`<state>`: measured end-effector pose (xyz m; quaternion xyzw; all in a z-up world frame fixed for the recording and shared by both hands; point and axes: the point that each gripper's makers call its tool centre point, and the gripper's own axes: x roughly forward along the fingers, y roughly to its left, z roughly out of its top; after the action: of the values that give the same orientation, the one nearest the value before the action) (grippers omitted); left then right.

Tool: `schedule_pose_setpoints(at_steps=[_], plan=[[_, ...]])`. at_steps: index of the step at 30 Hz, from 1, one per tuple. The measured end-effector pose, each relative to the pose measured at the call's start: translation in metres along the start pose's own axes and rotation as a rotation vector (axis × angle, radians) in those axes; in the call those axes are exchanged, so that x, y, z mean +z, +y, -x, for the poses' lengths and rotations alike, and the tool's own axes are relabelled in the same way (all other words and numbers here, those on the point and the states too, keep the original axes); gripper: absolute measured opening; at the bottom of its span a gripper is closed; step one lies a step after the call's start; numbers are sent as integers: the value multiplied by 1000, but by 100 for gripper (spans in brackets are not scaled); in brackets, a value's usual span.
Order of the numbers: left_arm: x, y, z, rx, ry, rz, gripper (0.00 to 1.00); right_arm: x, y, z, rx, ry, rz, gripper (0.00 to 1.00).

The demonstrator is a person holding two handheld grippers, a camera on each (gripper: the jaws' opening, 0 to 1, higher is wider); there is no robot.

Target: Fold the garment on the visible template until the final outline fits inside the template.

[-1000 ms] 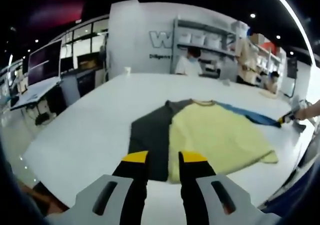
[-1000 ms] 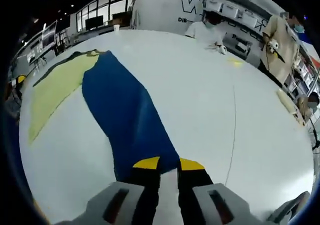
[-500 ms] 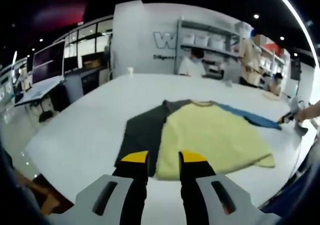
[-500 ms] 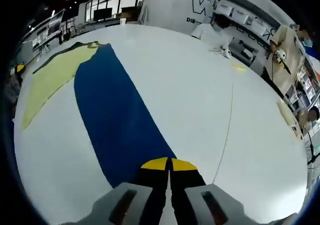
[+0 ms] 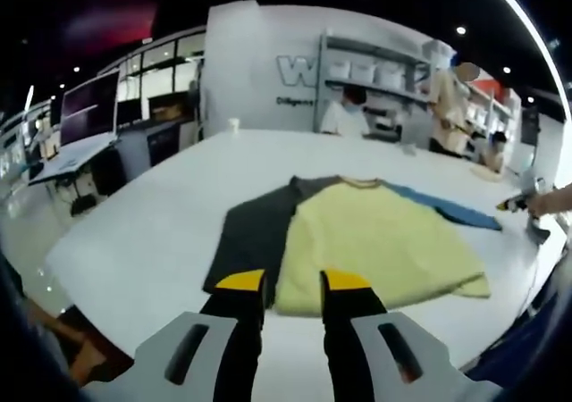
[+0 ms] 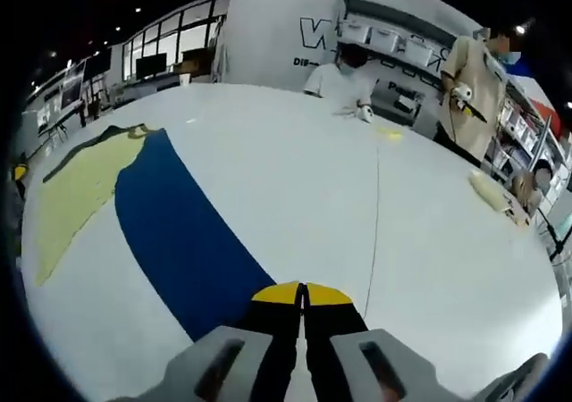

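Jaws of the right gripper (image 6: 302, 292) are pressed together at the tip of the garment's blue sleeve (image 6: 174, 237), apparently pinching its cuff, though the cloth between them is hard to see. Left gripper (image 5: 292, 281) stands parted just short of the yellow body (image 5: 375, 241) and dark sleeve (image 5: 250, 237), touching neither, on the white table (image 5: 134, 232).

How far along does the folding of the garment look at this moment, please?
Barely begun. Done: nothing folded; the garment lies spread flat on the white table, dark sleeve out. In hand: the right gripper is shut on the blue sleeve; the left gripper hovers open. Left: every fold.
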<state>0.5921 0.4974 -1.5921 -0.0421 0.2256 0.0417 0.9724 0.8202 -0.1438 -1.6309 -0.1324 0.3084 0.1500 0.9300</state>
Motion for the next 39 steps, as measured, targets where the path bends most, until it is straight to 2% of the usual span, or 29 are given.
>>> schedule_pose_setpoints(at_steps=[2,5,8,9,11,12,13,14,15,17,18,19,21,23,25,26,31,34,36,39], plan=[[-3,11,-3,-3,4,13,23,4,19,11,26,-46,-9,0],[-8,20,-9,-12,17,17,25,5,45,29,43,-73,-25,0],[-16,33,-15,-27,46,0,27,12,82,49,64,-133,-71,0],[-17,35,-16,-34,53,-17,28,9,86,50,60,-136,-80,0],[-20,40,-17,-43,74,-100,30,13,117,64,73,-161,-97,0],[-22,42,-18,-46,76,-116,31,13,122,66,75,-163,-99,0],[-31,49,-24,-64,101,-212,31,11,142,75,82,-173,-127,0],[-37,53,-28,-76,116,-256,31,10,150,78,90,-177,-146,0],[-41,53,-31,-102,133,-334,31,9,164,84,95,-178,-162,0],[-46,51,-36,-147,144,-472,32,4,176,86,102,-165,-163,0],[-48,52,-39,-157,145,-495,34,-1,183,88,107,-152,-165,0],[-51,47,-43,-197,144,-568,34,-7,193,93,106,-136,-172,0],[-55,40,-49,-245,139,-680,35,-13,198,97,104,-125,-199,0],[-53,31,-52,-276,120,-730,34,-14,203,104,99,-131,-245,0],[-56,26,-56,-308,114,-748,33,-14,207,111,87,-142,-282,0],[-52,21,-58,-326,89,-763,31,-14,210,116,74,-148,-300,0],[-52,18,-65,-349,68,-825,28,-20,216,133,43,-142,-305,0],[-54,22,-67,-349,68,-885,18,-24,214,139,25,-140,-316,0],[-56,23,-67,-360,75,-894,11,-24,219,144,21,-139,-322,0],[-56,27,-69,-354,76,-899,6,-24,221,145,13,-136,-324,0]])
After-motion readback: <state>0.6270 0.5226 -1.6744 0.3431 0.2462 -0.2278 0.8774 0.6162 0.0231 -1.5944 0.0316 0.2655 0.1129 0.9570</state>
